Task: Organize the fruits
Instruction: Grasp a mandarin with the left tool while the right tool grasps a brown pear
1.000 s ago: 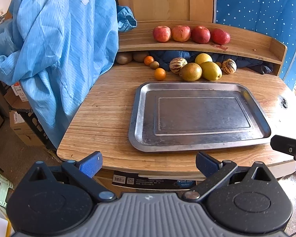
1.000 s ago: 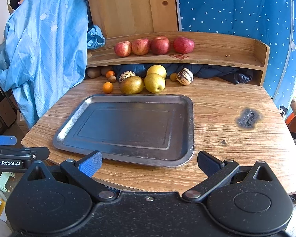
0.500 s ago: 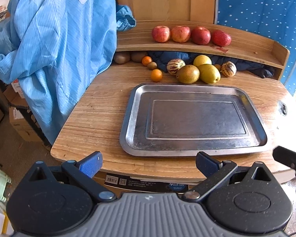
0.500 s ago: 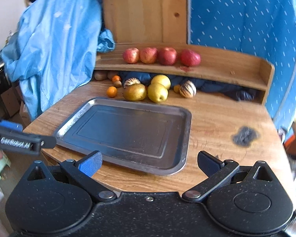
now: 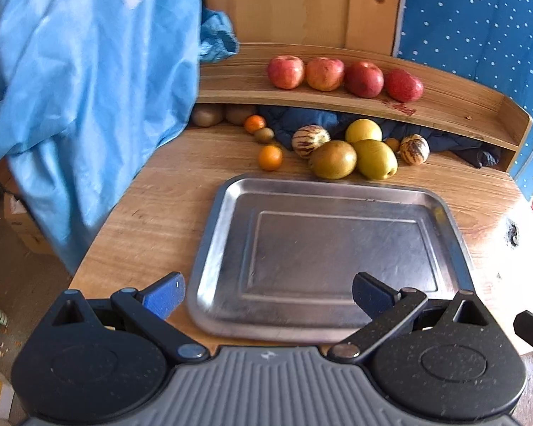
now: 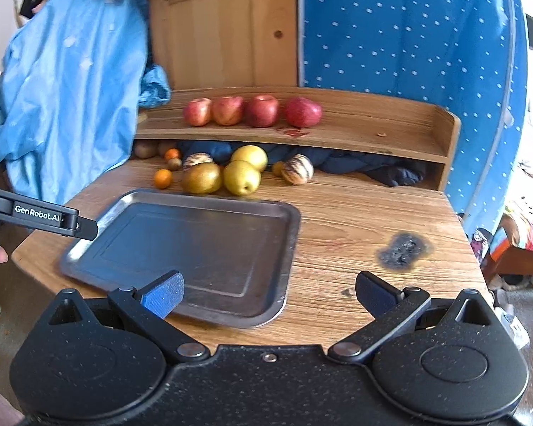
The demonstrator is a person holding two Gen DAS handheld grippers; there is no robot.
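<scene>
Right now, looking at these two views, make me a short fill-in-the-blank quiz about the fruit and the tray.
1. The shelf holds ____ red apples in a row.
2. The metal tray holds ____ fruit.
3. The left gripper and right gripper both have their jaws ____.

Missing words: four; no; open

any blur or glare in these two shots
Left wrist view: blue garment smeared by motion, sun glare washes out the table's right edge. Right wrist view: dotted blue curtain streaked, window side overexposed, fruit reasonably sharp; both fisheye-curved.
</scene>
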